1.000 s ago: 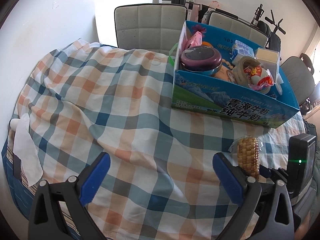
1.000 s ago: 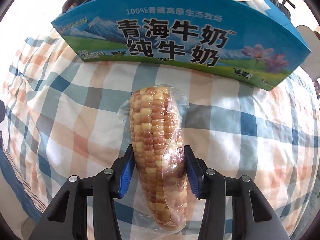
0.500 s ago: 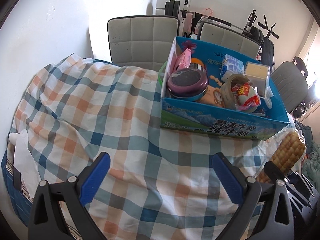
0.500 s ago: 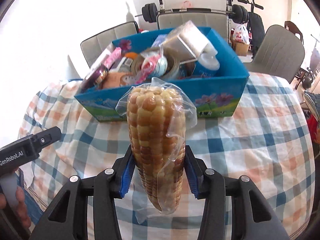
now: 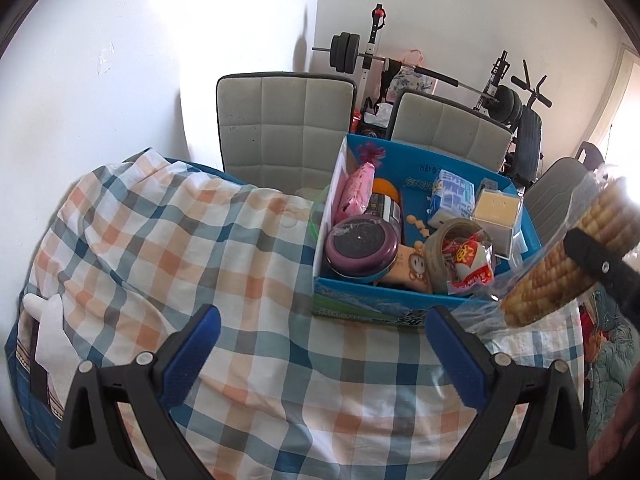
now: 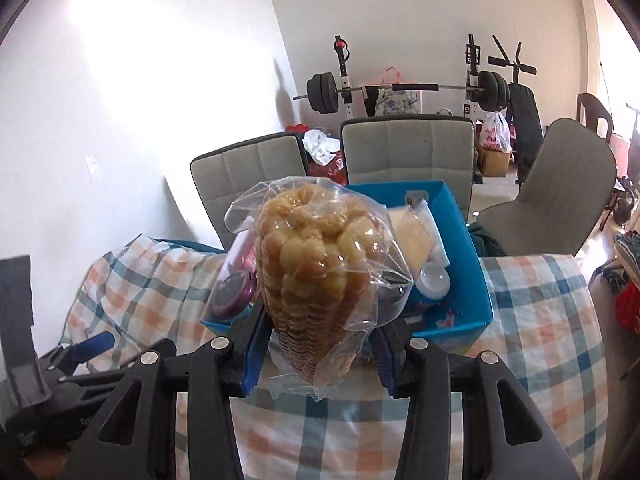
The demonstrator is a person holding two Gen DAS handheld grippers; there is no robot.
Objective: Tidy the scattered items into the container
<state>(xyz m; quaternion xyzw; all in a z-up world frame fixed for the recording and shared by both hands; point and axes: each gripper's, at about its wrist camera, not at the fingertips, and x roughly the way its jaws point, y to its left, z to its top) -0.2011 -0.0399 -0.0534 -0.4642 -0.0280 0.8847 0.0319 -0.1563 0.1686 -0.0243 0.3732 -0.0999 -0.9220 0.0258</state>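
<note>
Plastic-wrapped corn cob (image 6: pixel 316 280) in right claw (image 6: pixel 320 354)

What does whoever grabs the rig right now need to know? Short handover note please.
Right gripper: shut on the bagged corn cob, held in the air short of the blue box.
Left gripper: open, nothing between its fingers, hanging over the checked tablecloth.
Box: already holds a purple-lidded container, a tape roll, a pink pack and other small items.
Done: corn is off the table.
Left: carry the corn over the box and release it. No other loose items show on the cloth, apart from a white tissue at its left edge.
</note>
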